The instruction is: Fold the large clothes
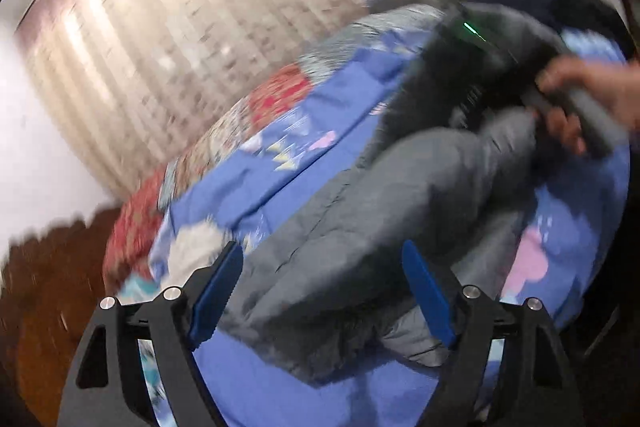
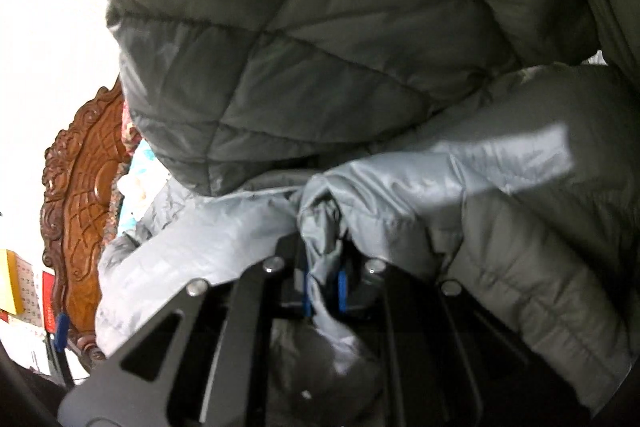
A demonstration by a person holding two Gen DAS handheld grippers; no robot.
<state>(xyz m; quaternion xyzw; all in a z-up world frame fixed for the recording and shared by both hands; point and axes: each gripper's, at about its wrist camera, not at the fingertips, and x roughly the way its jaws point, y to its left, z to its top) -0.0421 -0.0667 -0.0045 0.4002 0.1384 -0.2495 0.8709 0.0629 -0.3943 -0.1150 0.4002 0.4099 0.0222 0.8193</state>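
One grey quilted jacket (image 1: 360,227), one blue bedsheet (image 1: 280,179), two grippers.

Quilted jacket (image 2: 280,39) (glossy lining); carved wood.

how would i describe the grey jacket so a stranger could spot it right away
Find the bed with the blue patterned sheet. The grey jacket lies bunched on it, one fold pinched in the right gripper. It is the only plain, quilted, puffy thing there.
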